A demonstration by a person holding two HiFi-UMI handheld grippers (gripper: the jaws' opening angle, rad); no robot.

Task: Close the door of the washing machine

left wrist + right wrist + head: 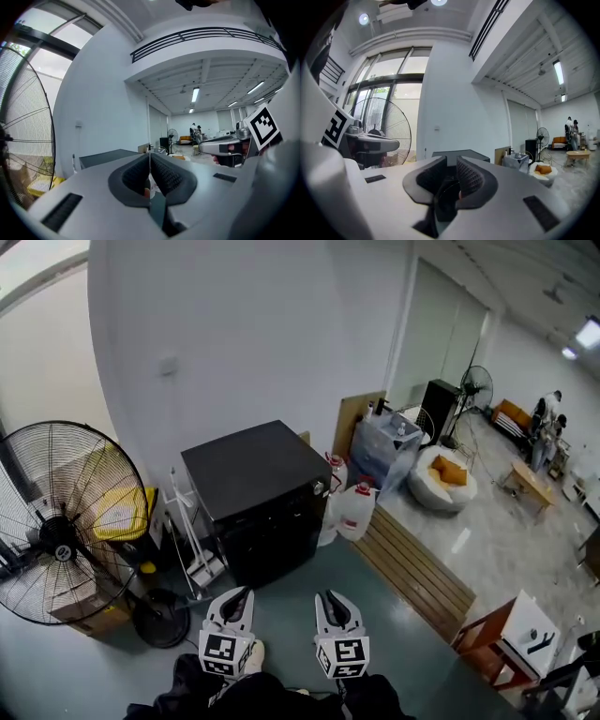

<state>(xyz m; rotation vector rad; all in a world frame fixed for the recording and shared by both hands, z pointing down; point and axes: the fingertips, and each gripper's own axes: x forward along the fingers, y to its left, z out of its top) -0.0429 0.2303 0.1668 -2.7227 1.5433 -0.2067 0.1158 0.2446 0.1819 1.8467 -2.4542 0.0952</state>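
Seemingly closed washing machine (255,476) stands beyond pinched left claw (240,594), barely parted right claw (331,597).

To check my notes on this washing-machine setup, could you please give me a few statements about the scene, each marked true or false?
1. A large floor fan stands left of the black washing machine in the head view. True.
2. The left tool grips the machine. False: it is apart from it, jaws together on nothing.
3. White jugs stand at the machine's right. True.
4. The right tool holds a jug. False: its jaws are slightly apart and empty.
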